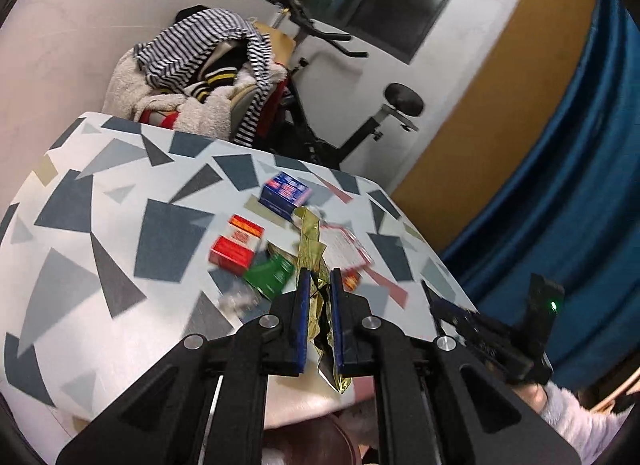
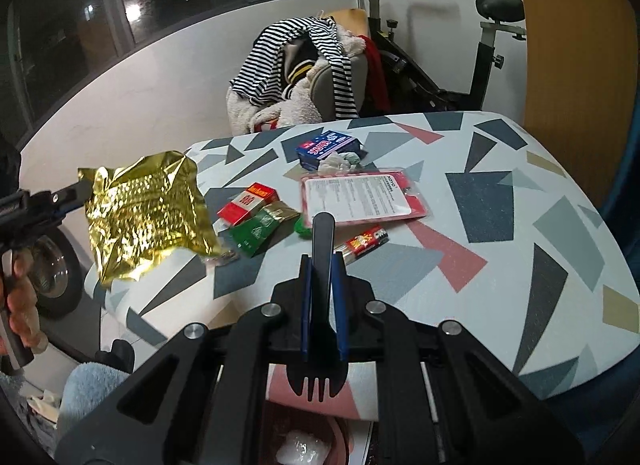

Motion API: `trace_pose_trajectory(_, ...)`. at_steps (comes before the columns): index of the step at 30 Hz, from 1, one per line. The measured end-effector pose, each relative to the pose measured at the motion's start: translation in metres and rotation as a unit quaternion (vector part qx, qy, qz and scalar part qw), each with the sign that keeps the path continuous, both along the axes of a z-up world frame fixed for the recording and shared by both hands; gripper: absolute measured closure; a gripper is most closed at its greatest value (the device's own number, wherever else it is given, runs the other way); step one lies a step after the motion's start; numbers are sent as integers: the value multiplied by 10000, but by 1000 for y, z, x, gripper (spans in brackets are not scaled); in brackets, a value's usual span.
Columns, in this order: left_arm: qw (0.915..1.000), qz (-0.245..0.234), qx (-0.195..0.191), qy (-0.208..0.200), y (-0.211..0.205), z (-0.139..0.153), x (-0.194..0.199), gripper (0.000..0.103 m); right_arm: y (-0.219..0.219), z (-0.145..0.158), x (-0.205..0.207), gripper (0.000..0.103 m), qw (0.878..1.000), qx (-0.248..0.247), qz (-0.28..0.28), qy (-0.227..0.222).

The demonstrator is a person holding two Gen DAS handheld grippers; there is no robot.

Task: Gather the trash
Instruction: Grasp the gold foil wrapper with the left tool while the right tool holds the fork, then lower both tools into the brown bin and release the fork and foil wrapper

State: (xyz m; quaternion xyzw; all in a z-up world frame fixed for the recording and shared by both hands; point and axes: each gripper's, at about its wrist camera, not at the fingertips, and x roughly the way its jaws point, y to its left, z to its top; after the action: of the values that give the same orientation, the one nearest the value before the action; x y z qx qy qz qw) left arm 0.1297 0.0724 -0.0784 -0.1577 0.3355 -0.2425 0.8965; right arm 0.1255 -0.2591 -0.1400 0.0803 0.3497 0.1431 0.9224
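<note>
My left gripper [image 1: 319,275] is shut on a crumpled gold foil wrapper [image 1: 313,239], held above the table's near edge. From the right wrist view the wrapper [image 2: 144,205] hangs wide off the table's left side from the left gripper [image 2: 82,189]. My right gripper [image 2: 322,261] is shut on a black plastic fork [image 2: 322,231], handle forward, tines back toward the camera. On the patterned table [image 2: 500,265] lie a red box [image 2: 248,203], a green packet [image 2: 260,229], a blue box [image 2: 326,149], a pink blister card [image 2: 360,195] and a small red wrapper [image 2: 364,243].
A chair piled with striped clothes [image 2: 304,65] and an exercise bike [image 2: 492,37] stand behind the table. A blue curtain [image 1: 560,185] hangs on the right. Under the table's near edge sits a brown round container [image 2: 340,441] with something crumpled and white inside.
</note>
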Motion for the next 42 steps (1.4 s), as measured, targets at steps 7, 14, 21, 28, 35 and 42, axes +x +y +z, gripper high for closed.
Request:
trace_pose_trajectory(7, 9988, -466, 48, -169, -11, -6, -49, 93, 0, 3, -30, 89, 10000, 27, 71, -39)
trace_pose_trajectory(14, 9972, -748, 61, -54, -13, -27, -79, 93, 1, 6, -49, 89, 9999, 36, 121, -59)
trace_pose_trajectory(21, 9946, -1007, 224, 122, -13, -48, -100, 93, 7, 6, -61, 89, 9998, -15, 195, -90)
trace_pose_trajectory(28, 9904, -1196, 540, 439, -17, -79, -110, 93, 15, -4, -68, 89, 9996, -5, 300, 5)
trace_pose_trajectory(35, 9829, -1369, 957, 776, -31, -113, -111, 93, 20, -17, -68, 89, 9993, -15, 351, 131)
trace_pose_trajectory(42, 9805, -1426, 988, 922, -39, -135, -105, 84, 21, -30, -69, 89, 9989, 5, 385, 264)
